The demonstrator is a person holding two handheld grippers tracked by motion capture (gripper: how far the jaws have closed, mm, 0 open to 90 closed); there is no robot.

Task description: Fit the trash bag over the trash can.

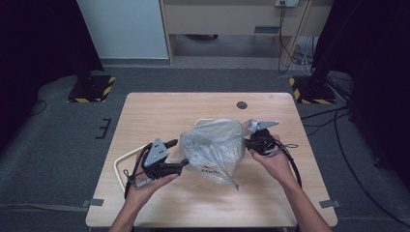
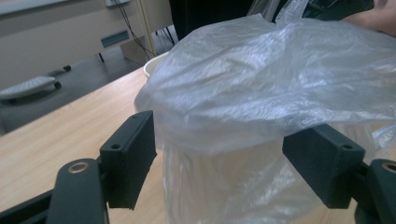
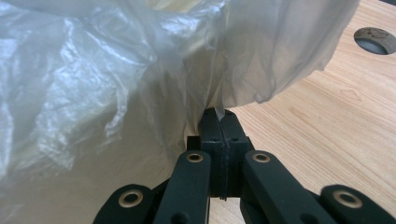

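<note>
Right gripper (image 3: pixel 219 116) pinches the plastic bag (image 1: pixel 212 145); left gripper (image 2: pixel 219 154) released; the bag's contents hidden

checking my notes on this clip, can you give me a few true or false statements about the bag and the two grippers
1. The right gripper is shut on the plastic bag. True.
2. The left gripper pinches the bag flat between its pads. False: its jaws stand apart, with the bag bulging between them.
3. The bag is black and opaque. False: it is clear, with a pale container showing through.
4. The table is light wood with a round hole near its far edge. True.
5. A white cord lies on the table by the left gripper. True.
</note>
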